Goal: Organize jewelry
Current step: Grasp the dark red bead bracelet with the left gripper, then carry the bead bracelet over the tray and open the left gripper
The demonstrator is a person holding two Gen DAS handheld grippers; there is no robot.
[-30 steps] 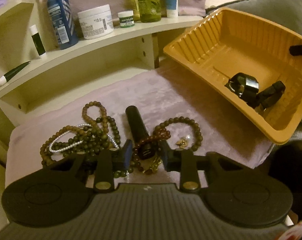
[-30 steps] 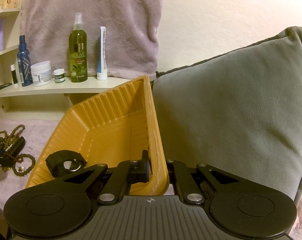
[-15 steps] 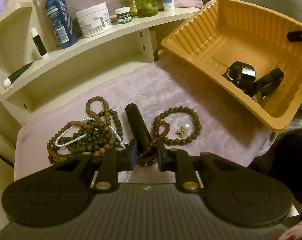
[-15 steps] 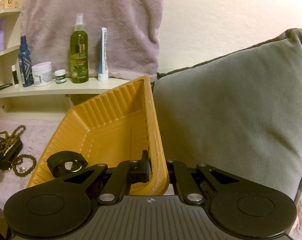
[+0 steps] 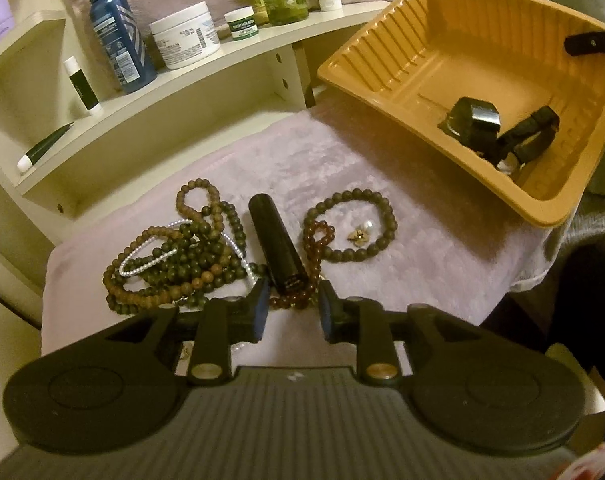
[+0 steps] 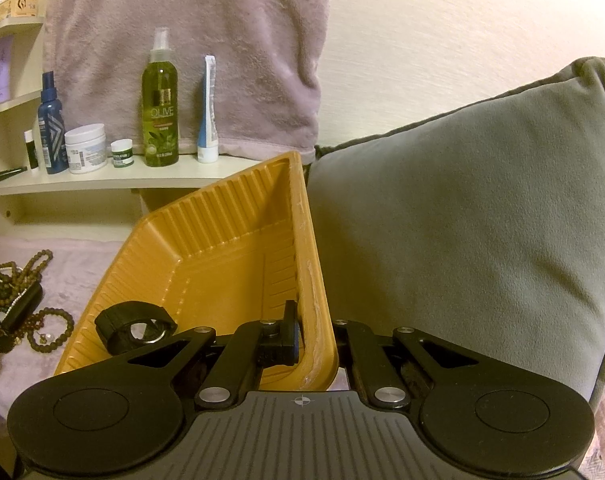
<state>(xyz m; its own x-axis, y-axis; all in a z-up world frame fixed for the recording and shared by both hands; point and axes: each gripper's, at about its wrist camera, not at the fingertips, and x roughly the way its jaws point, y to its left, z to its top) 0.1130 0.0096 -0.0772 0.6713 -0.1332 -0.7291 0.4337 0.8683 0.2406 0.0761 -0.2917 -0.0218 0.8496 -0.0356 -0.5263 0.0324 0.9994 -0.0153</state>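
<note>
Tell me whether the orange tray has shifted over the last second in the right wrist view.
No. The orange tray keeps its place against the grey cushion and the shelf, with the right gripper clamped on its rim.

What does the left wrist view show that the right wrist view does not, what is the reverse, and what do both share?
Only the left wrist view: the left gripper with its fingers apart either side of the amber beads.
Only the right wrist view: the small box on the top shelf, and how the right gripper clamps the orange tray by its wall.
Both: the tray, the black watch in it, the bead pile, black tube, blue bottle, white jar.
</note>
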